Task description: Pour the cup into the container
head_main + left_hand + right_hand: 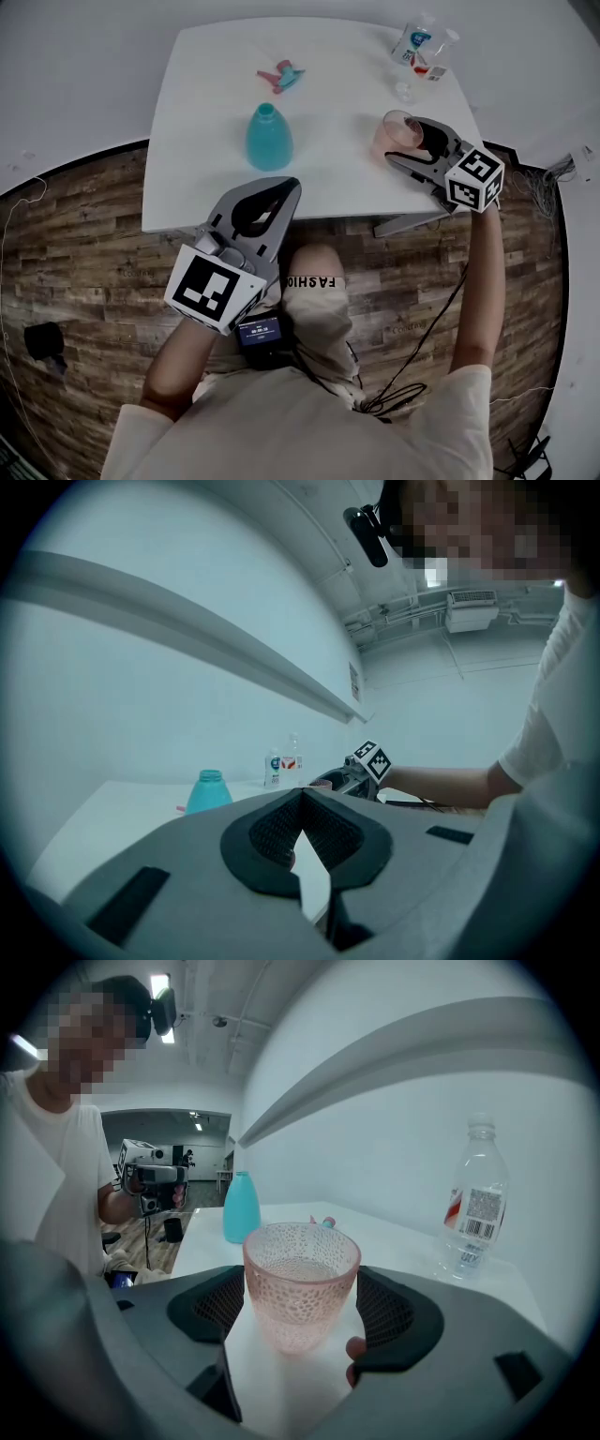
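Left gripper (pixel 301 803) is hovering clenched, empty, at the table's (pixel 197 159) near edge. Right gripper (pixel 300 1299) is grasping the upright pink cup (pixel 301 1265) by the right edge. Teal container (pixel 269 138) is standing mid-table, apart.

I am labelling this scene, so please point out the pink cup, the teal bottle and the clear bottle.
pink cup (pixel 302 1288): right gripper view, its dimpled side wall.
teal bottle (pixel 268 141): head view, its body.
clear bottle (pixel 478 1207): right gripper view, its label.
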`<state>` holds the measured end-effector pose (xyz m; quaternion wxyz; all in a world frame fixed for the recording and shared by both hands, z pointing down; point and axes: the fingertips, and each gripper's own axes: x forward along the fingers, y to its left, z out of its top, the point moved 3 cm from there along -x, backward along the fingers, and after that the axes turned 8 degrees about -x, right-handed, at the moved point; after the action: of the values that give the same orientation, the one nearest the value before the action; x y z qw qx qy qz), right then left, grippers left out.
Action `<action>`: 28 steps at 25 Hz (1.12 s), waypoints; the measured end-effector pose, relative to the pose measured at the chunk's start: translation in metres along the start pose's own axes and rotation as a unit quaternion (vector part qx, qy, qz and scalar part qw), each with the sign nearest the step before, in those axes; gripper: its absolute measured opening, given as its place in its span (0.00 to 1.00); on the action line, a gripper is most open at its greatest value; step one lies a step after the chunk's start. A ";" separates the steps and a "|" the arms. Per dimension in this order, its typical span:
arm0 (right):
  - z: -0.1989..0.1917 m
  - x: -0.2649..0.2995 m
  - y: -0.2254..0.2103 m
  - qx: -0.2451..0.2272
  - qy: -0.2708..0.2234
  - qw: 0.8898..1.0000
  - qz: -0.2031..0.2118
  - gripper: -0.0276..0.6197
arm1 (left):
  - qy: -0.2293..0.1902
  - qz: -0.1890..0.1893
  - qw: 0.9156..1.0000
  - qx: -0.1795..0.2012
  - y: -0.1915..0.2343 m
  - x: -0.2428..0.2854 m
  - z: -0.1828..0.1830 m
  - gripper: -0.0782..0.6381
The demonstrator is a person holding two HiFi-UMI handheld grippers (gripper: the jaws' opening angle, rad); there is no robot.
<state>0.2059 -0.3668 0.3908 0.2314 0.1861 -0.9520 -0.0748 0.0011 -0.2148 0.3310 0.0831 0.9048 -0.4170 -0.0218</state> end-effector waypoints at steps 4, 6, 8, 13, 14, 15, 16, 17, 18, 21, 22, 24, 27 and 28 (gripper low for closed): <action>-0.002 0.002 0.001 0.004 -0.004 1.000 0.000 0.60 | 0.008 0.007 1.000 -0.004 0.003 -0.006 -0.007 0.13; -0.003 0.003 0.002 0.001 -0.004 1.000 -0.001 0.60 | 0.009 0.009 1.000 -0.005 0.004 -0.008 -0.008 0.13; -0.003 0.005 0.002 -0.005 -0.003 1.000 -0.003 0.60 | 0.008 0.009 1.000 -0.006 0.004 -0.009 -0.008 0.13; -0.004 0.005 0.002 -0.007 -0.001 1.000 -0.007 0.60 | 0.006 0.006 1.000 -0.010 0.003 -0.010 -0.009 0.13; -0.003 0.005 0.003 -0.008 -0.001 1.000 -0.008 0.60 | 0.006 0.006 1.000 -0.012 0.003 -0.011 -0.009 0.13; -0.003 0.006 0.003 -0.008 0.000 1.000 -0.008 0.60 | 0.006 0.006 1.000 -0.013 0.003 -0.012 -0.009 0.13; -0.003 0.007 0.004 -0.009 0.001 1.000 -0.008 0.60 | 0.006 0.007 1.000 -0.012 0.004 -0.013 -0.010 0.13; -0.002 0.007 0.004 -0.010 0.001 1.000 -0.008 0.60 | 0.007 0.007 1.000 -0.010 0.005 -0.015 -0.010 0.13; -0.001 0.008 0.004 -0.012 0.002 1.000 -0.007 0.60 | 0.008 0.009 1.000 -0.010 0.005 -0.016 -0.010 0.13; 0.000 0.009 0.005 -0.013 0.003 1.000 -0.006 0.60 | 0.006 0.011 1.000 -0.008 0.006 -0.018 -0.008 0.13; 0.001 0.009 0.005 -0.013 0.003 1.000 -0.007 0.60 | 0.005 0.011 1.000 -0.008 0.006 -0.018 -0.007 0.13; 0.001 0.008 0.004 -0.011 0.004 1.000 -0.009 0.60 | 0.004 0.010 1.000 -0.008 0.006 -0.019 -0.006 0.13; 0.001 0.008 0.004 -0.010 0.004 1.000 -0.012 0.60 | 0.003 0.009 1.000 -0.010 0.006 -0.019 -0.007 0.13; 0.001 0.009 0.003 -0.011 0.004 1.000 -0.013 0.60 | 0.003 0.009 1.000 -0.010 0.006 -0.018 -0.007 0.13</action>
<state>0.1970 -0.3668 0.3938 0.2362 0.1961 -0.9477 -0.0876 -0.0144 -0.2039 0.3382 0.0935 0.9002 -0.4247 -0.0222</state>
